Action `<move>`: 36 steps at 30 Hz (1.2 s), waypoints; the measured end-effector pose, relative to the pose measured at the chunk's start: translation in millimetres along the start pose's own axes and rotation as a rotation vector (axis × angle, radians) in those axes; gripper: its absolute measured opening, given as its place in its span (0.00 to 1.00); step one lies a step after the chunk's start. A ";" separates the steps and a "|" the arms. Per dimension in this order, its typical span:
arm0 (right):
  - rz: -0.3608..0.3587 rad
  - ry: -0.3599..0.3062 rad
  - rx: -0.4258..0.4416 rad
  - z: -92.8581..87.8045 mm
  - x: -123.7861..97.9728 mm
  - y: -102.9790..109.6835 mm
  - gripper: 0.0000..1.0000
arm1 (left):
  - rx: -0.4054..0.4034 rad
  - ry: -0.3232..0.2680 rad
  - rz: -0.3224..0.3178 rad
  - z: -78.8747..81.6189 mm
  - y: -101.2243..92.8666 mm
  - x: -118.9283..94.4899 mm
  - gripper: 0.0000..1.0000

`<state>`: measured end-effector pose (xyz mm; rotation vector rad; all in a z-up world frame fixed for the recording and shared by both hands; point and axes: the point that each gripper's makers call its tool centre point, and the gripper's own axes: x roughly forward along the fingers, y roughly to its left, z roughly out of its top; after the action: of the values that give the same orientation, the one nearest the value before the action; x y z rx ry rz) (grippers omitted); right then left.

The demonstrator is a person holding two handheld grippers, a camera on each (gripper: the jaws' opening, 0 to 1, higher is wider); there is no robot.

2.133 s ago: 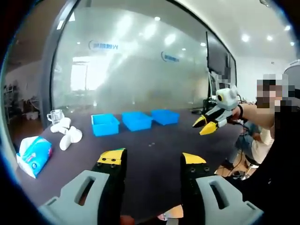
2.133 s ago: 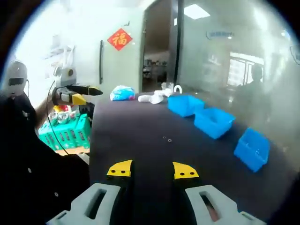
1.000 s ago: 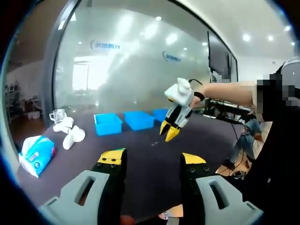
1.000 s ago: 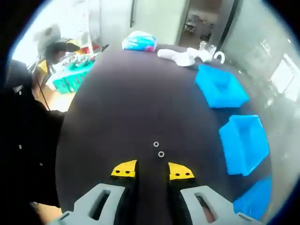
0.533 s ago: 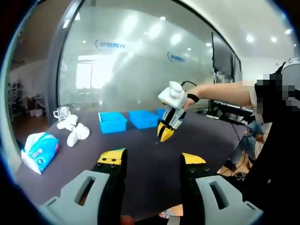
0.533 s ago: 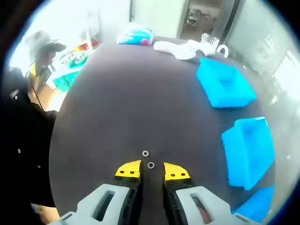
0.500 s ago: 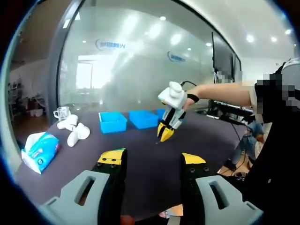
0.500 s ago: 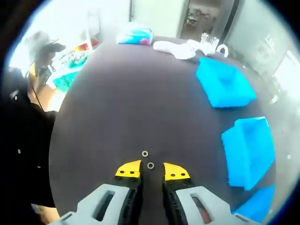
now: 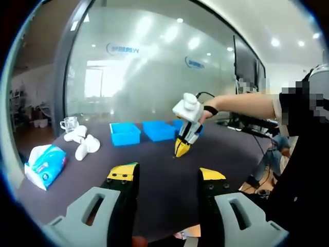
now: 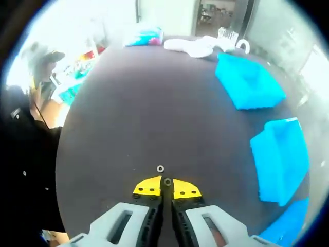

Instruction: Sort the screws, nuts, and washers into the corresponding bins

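Two small metal rings are seen on the dark tabletop (image 10: 118, 103) in the right gripper view. One ring, taken to be a washer or nut (image 10: 167, 181), is caught right between the yellow tips of the right gripper (image 10: 166, 188), whose jaws are squeezed in on it. The other ring (image 10: 160, 169) lies free just beyond the tips, a little to the left in that view. Being flat and round, the caught ring has no long side.

Three blue bins (image 10: 249, 82) are lined up well off to the right of the right gripper in its own view, so the ring must be carried that way. Which bin is meant for it cannot be told.

The left gripper (image 9: 165, 175) is held far back from the rings with its jaws spread and nothing between them, so the right gripper is the nearer one. In the left gripper view the right gripper (image 9: 181, 150) is seen pointing down onto the tabletop (image 9: 154, 170).
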<state>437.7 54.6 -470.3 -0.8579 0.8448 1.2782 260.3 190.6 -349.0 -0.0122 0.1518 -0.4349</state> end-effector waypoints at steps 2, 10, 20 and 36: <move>-0.003 -0.001 -0.002 0.1 -0.7 0.5 0.03 | 0.000 -0.002 -0.001 0.4 -0.4 -0.2 0.41; -0.001 -0.076 0.017 5.2 -15.0 12.3 0.03 | 0.009 -0.007 -0.003 3.9 -0.8 -0.5 0.41; -0.050 -0.308 0.113 6.5 -50.5 34.4 0.03 | 0.006 -0.025 -0.002 10.7 1.7 1.7 0.41; -0.580 -0.857 0.447 -19.7 -157.3 6.6 0.03 | 0.014 -0.039 -0.010 18.5 -0.3 7.6 0.41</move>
<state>414.6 -31.1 -338.9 -0.1160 0.1414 0.7640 269.7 186.7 -331.8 -0.0073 0.1098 -0.4452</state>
